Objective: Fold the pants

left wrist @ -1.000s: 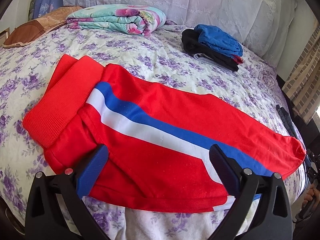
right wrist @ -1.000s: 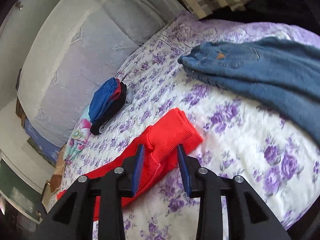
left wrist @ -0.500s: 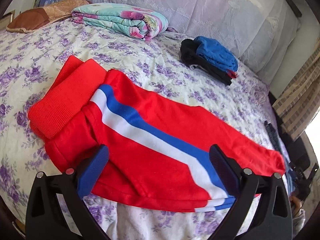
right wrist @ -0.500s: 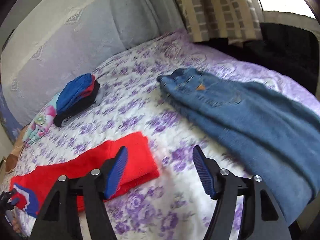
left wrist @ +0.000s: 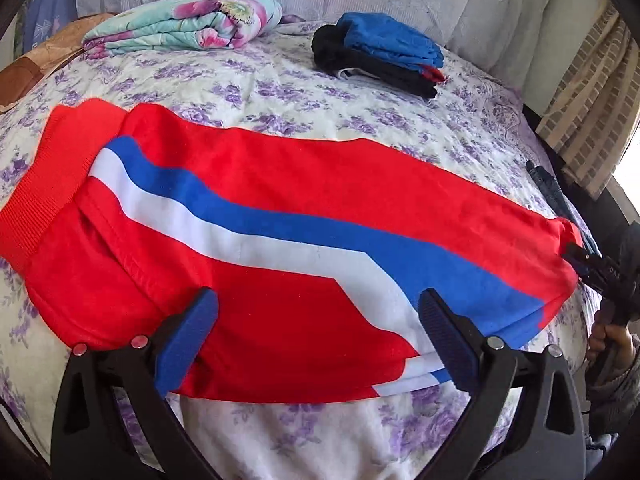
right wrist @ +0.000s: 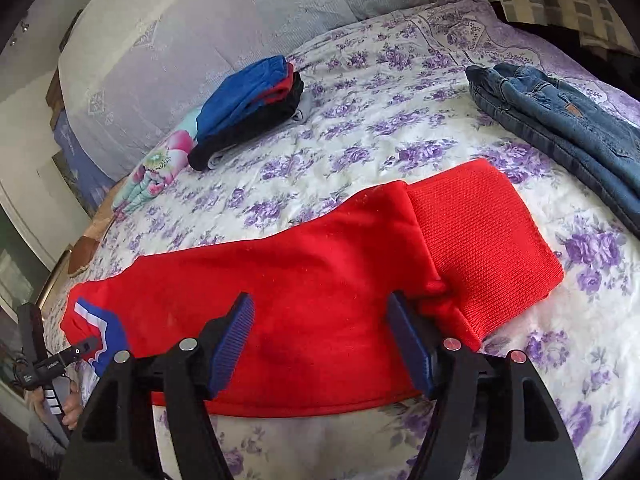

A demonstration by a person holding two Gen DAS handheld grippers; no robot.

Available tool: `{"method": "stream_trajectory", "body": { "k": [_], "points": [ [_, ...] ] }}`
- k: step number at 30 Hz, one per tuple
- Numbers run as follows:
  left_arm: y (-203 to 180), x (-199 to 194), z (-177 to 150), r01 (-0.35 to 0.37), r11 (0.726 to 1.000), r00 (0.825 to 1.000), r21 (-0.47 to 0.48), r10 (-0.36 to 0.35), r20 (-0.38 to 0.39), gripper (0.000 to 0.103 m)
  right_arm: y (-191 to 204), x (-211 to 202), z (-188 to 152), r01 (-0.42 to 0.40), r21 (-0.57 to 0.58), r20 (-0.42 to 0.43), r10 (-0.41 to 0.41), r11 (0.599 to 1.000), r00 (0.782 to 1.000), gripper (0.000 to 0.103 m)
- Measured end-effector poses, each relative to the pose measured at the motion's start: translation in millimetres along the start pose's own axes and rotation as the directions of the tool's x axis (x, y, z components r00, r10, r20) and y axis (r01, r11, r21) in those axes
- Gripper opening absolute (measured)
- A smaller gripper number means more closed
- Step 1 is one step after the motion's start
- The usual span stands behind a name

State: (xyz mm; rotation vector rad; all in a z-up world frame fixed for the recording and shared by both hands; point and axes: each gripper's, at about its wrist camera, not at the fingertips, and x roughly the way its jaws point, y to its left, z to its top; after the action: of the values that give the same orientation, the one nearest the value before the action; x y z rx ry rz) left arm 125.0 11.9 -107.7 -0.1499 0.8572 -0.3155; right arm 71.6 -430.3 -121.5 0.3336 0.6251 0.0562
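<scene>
Red pants (left wrist: 280, 200) with a blue and white stripe lie flat across the flowered bed, folded lengthwise. Their ribbed cuff is at the left in the left wrist view and at the right in the right wrist view (right wrist: 480, 236). My left gripper (left wrist: 318, 316) is open and empty, just above the pants' near edge by the striped part. My right gripper (right wrist: 320, 332) is open and empty, over the near edge of the pants (right wrist: 304, 280) beside the cuff. Each gripper shows at the edge of the other's view.
A stack of folded blue, red and black clothes (left wrist: 380, 52) lies at the back of the bed (left wrist: 280, 76). A folded floral blanket (left wrist: 184, 22) is at the back left. Blue jeans (right wrist: 568, 124) lie to the right of the red pants. Curtains (left wrist: 592, 80) hang at the right.
My right gripper swung left from the jeans side to over the red pants and kept its jaws wide. My left gripper moved in closer over the striped part.
</scene>
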Motion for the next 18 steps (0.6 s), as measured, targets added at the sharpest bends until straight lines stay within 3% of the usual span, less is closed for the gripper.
{"method": "stream_trajectory", "body": {
  "k": [2, 4, 6, 9, 11, 14, 16, 18],
  "points": [
    [3.5, -11.1, 2.2, 0.007, 0.999, 0.999, -0.036, -0.006, 0.032, 0.098, 23.5, -6.3, 13.3, -0.081, -0.048, 0.020, 0.082, 0.996, 0.996, 0.071],
    [10.2, -25.9, 6.4, 0.049, 0.996, 0.995, -0.075, -0.042, 0.093, 0.098, 54.5, 1.8, 29.6, -0.186, -0.106, -0.019, 0.185, 0.977, 0.983, 0.072],
    [16.3, -33.1, 10.4, 0.065, 0.993, 0.991, -0.100, -0.053, 0.119, 0.098, 91.8, 28.9, 46.6, -0.270, -0.137, -0.083, 0.261, 0.953, 0.962, 0.072],
    [25.6, -25.1, 9.2, 0.023, 0.990, 0.996, -0.139, -0.012, 0.084, 0.098, 153.2, 82.4, 55.3, -0.376, -0.168, -0.206, 0.341, 0.911, 0.917, 0.072],
    [29.3, -16.1, 4.1, 0.005, 0.990, 0.999, -0.139, 0.002, 0.048, 0.098, 195.4, 116.3, 48.9, -0.407, -0.221, -0.287, 0.340, 0.886, 0.895, 0.071],
    [20.2, -12.2, -1.9, -0.051, 0.998, 0.998, -0.046, 0.053, 0.047, 0.098, 237.4, 159.0, 38.1, -0.405, -0.271, -0.384, 0.288, 0.873, 0.877, 0.064],
    [15.8, -10.0, -4.2, -0.080, 0.997, 0.996, -0.003, 0.080, 0.049, 0.098, 249.9, 188.6, 30.0, -0.380, -0.292, -0.460, 0.220, 0.877, 0.860, 0.057],
    [18.1, -11.0, -4.6, -0.068, 0.998, 0.996, 0.003, 0.067, 0.057, 0.098, 252.2, 202.4, 29.0, -0.352, -0.319, -0.474, 0.173, 0.880, 0.863, 0.050]
  ]
}}
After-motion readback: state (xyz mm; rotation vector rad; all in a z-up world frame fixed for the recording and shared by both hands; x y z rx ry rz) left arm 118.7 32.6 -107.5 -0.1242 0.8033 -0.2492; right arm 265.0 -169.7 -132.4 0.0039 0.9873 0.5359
